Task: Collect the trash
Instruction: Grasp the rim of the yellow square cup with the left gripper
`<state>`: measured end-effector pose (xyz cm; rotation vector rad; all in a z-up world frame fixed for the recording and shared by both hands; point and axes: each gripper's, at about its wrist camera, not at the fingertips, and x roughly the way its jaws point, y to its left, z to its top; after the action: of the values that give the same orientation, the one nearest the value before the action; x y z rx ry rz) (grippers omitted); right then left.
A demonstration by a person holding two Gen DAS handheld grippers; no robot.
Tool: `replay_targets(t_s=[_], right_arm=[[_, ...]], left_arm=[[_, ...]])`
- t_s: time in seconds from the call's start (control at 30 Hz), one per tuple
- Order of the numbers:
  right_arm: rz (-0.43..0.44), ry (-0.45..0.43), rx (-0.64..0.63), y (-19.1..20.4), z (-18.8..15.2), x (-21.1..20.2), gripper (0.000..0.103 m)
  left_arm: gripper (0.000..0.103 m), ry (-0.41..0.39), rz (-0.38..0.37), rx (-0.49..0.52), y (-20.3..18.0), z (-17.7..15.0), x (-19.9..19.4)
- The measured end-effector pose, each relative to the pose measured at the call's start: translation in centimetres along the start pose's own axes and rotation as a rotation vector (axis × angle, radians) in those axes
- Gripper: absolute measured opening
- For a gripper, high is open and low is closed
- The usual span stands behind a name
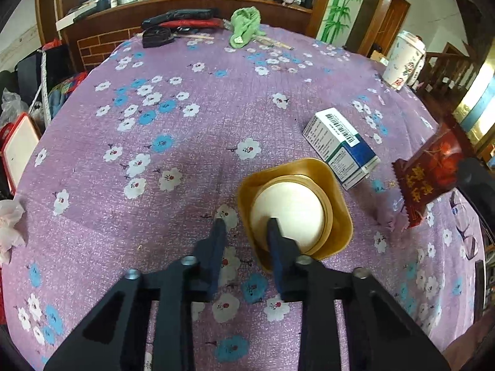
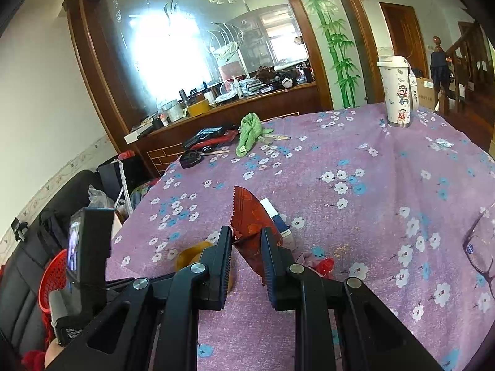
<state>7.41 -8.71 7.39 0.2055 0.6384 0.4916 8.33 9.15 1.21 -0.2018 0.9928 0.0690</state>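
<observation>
A gold plastic tray with a white round insert (image 1: 294, 210) lies on the purple flowered tablecloth (image 1: 185, 160). My left gripper (image 1: 246, 224) is open, its right finger over the tray's near edge, its left finger on the cloth beside it. A white and blue medicine box (image 1: 340, 145) lies just beyond the tray. My right gripper (image 2: 246, 235) holds a red snack wrapper (image 2: 252, 216) between its fingers, lifted above the table; the wrapper also shows at the right of the left wrist view (image 1: 430, 173). The gold tray (image 2: 190, 255) sits partly hidden behind the right gripper's left finger.
A green cloth (image 1: 244, 24), black and red items (image 1: 179, 24) and a printed tumbler (image 2: 397, 92) stand at the table's far side. Glasses (image 2: 482, 247) lie at the right. A red basket (image 2: 52, 278) is below the table's left edge. A crumpled tissue (image 1: 9, 225) lies far left.
</observation>
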Motion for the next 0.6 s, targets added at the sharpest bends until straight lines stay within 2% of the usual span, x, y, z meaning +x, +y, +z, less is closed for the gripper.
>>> replay_targets(t_s=[0.13,0.3,0.4,0.6], right_arm=[[0.008,0.013,-0.004,0.2,-0.2,0.4,0.021],[0.016,0.031,-0.032,1.0,-0.5,0.9,0.021],[0.013,0.034,-0.045,1.3,-0.7,1.1,0.021],[0.024,0.042,-0.042,1.4,-0.8,1.2,0.021]], left_arm=[[0.008,-0.05,0.007,0.044,0.2,-0.9,-1.1],[0.007,-0.112,-0.012,0.026,1.5,-1.6,-1.6],[0.006,-0.092,-0.052,0.019,1.7,-1.4,-1.2],[0.007,-0.082,-0.071,0.025,1.3,-1.3,-0.5]])
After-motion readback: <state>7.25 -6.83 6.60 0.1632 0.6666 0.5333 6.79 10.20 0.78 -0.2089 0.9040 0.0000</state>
